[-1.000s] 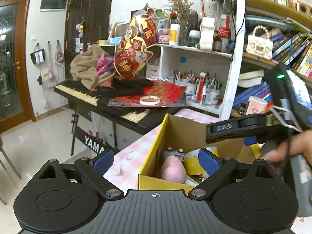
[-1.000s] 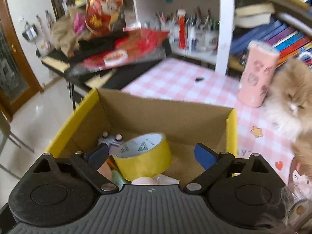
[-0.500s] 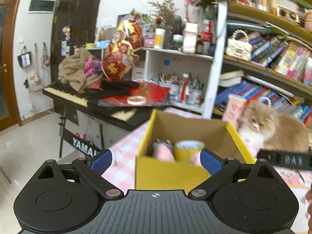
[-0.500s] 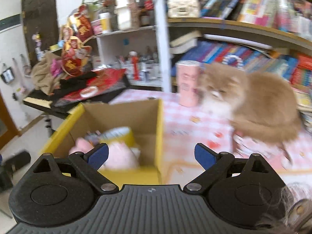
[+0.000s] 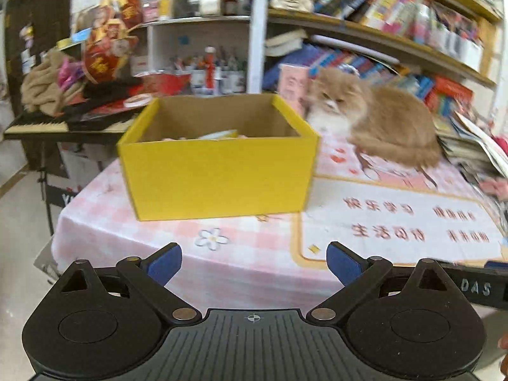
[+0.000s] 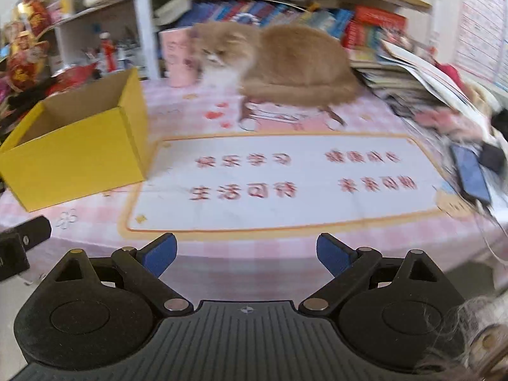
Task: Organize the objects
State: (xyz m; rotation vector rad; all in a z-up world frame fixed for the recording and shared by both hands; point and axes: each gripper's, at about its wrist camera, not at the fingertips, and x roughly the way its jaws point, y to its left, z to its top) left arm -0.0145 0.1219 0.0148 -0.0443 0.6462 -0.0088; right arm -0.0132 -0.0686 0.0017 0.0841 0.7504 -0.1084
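Note:
A yellow cardboard box (image 5: 219, 174) stands on the pink checked tablecloth (image 5: 127, 222); it also shows at the left of the right wrist view (image 6: 73, 158). Only the tops of things inside it show above its rim. My left gripper (image 5: 254, 265) is open and empty, held off the table's near edge, in front of the box. My right gripper (image 6: 246, 254) is open and empty, off the near edge, facing a white mat (image 6: 285, 184) with red characters.
A fluffy orange cat (image 6: 279, 63) lies at the back of the table beside a pink cup (image 6: 177, 57). Stacked books and papers (image 6: 412, 79) and a dark phone (image 6: 470, 174) lie at the right. Bookshelves stand behind; a cluttered keyboard (image 5: 47, 123) is at the left.
Both grippers have pulled back from above the box to beyond the table's near edge. The right gripper has swung right towards the mat. Both stay open.

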